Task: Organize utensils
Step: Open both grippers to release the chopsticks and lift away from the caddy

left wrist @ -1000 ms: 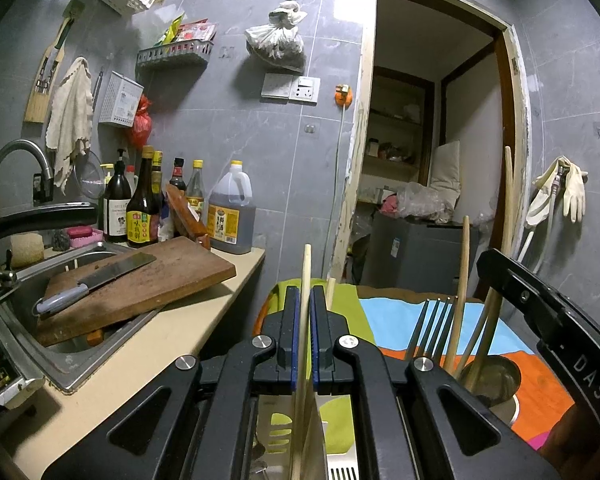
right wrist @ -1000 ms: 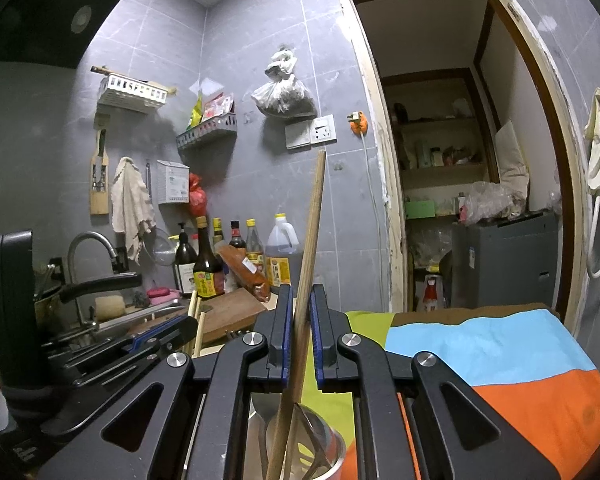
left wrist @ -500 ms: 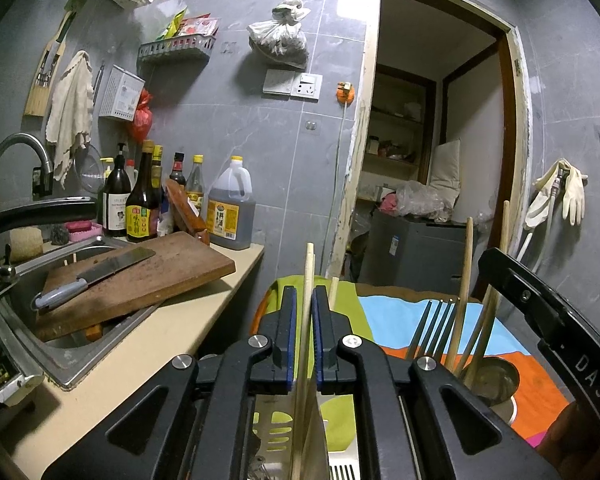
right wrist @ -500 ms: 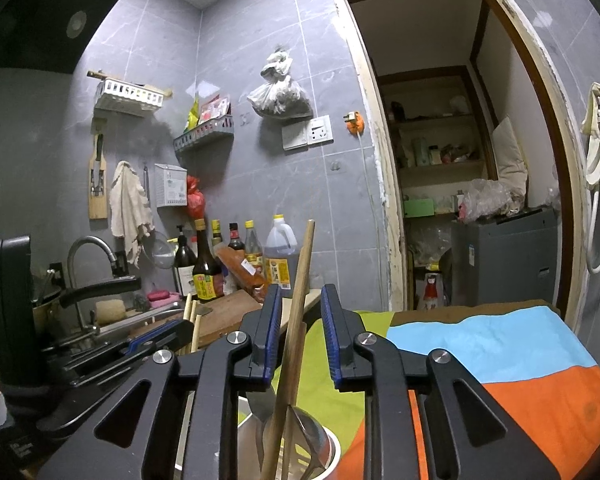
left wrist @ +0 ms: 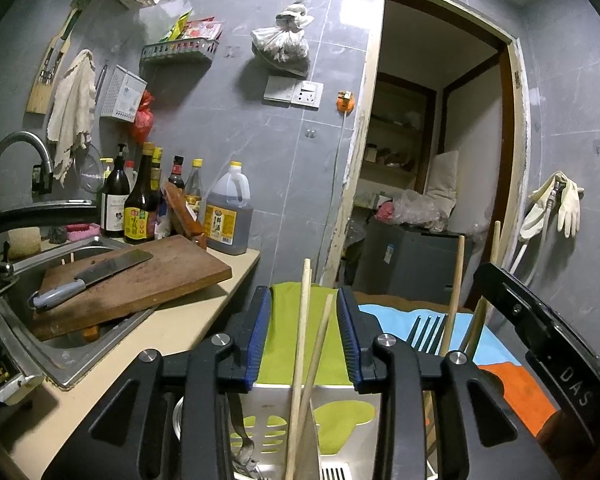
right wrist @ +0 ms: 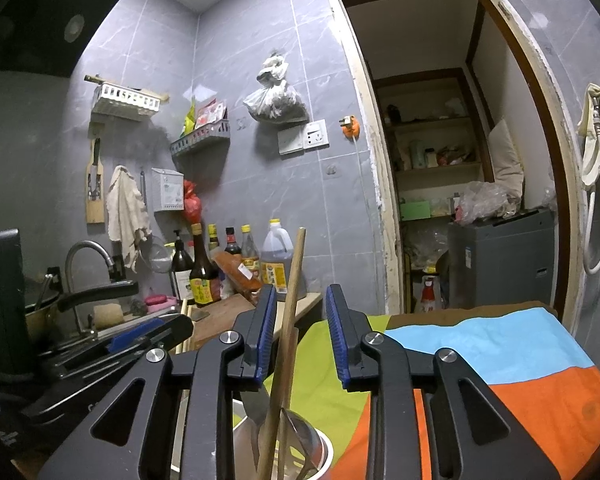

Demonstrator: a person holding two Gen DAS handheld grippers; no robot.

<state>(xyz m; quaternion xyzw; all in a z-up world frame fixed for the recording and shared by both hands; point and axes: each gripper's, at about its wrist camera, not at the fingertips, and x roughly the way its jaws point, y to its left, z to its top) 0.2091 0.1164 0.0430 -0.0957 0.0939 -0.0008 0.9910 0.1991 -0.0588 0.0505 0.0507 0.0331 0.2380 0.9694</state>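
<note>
My left gripper (left wrist: 304, 296) is opening its jaws. Two wooden chopsticks (left wrist: 302, 340) stand loose between the blue pads, touching neither, with their lower ends in a slotted metal utensil holder (left wrist: 348, 420). To its right a fork (left wrist: 424, 330) and more wooden sticks (left wrist: 456, 280) rise from a cup. The jaws of my right gripper (right wrist: 300, 292) are opening too. A long wooden stick (right wrist: 292, 300) leans between them, close to the left pad but free of it, and rests in a round steel cup (right wrist: 324, 454).
The containers stand on a green, blue and orange cloth (right wrist: 480, 344). To the left are a counter, a sink (left wrist: 40, 352) with a cutting board (left wrist: 140, 280) and a cleaver (left wrist: 92, 276) over it, and bottles (left wrist: 140, 204) by the wall. A doorway (left wrist: 432, 160) opens behind.
Both grippers were shut on a wooden stick and have spread their jaws. The sticks now stand free in their containers, the right one lower than before. Neither hand moved.
</note>
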